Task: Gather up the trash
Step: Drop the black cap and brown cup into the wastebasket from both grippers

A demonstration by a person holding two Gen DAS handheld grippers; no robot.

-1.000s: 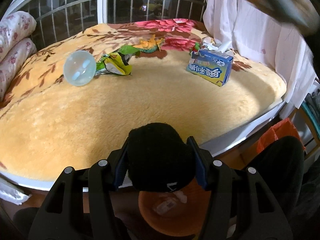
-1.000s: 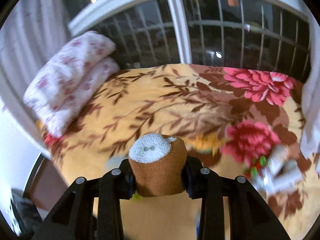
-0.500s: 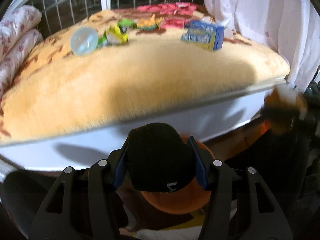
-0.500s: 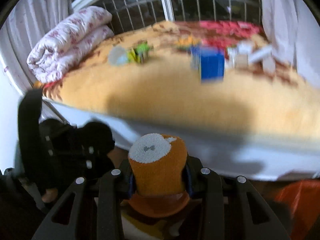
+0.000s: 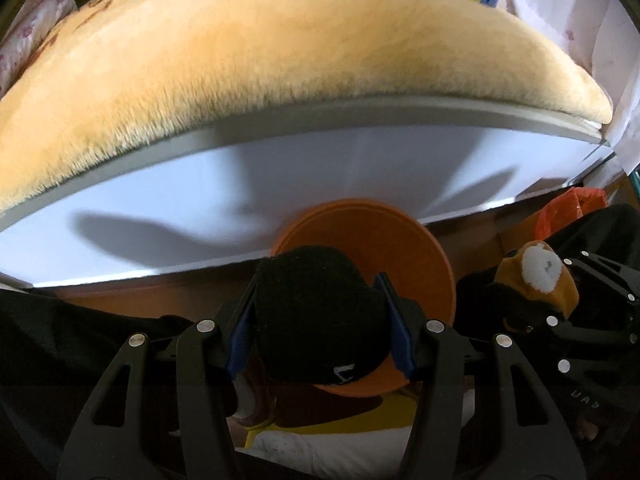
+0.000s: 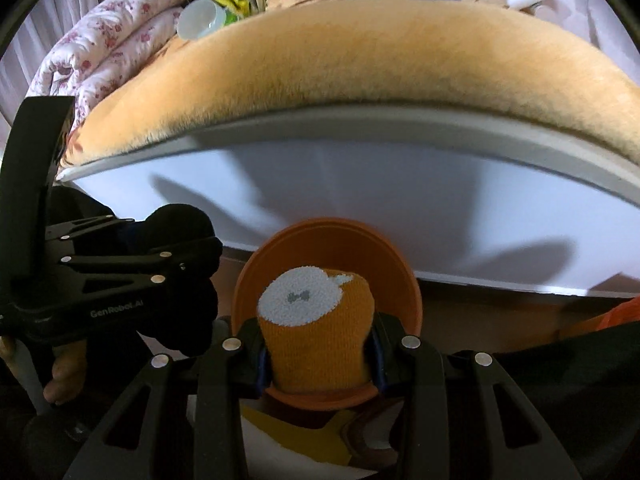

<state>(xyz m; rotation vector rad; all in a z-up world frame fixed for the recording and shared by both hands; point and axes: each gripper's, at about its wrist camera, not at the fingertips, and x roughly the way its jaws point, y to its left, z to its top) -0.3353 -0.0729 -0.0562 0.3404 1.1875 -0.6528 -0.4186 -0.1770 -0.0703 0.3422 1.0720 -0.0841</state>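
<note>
Black rolled sock (image 5: pixel 320 312): dense dark knit, small white mark near its lower edge, clamped between the blue pads of the left gripper (image 5: pixel 320 320), jaws partway apart and pressing both sides. Orange rolled sock (image 6: pixel 316 336): ribbed knit with a white fuzzy patch on the end facing the camera, pinched likewise in the right gripper (image 6: pixel 318 354), jaws narrower. Both held just above the orange bin (image 6: pixel 404 280), standing on the floor against the white bed base (image 6: pixel 360 200).

Compared with a second ago: both tools lower, bin larger beneath them, yellow blanket (image 5: pixel 280 40) now risen to the top of each view, right gripper (image 5: pixel 536 280) now beside the left.

Long axis of each roll along the fingers, free end aimed steeply down toward the bin.
</note>
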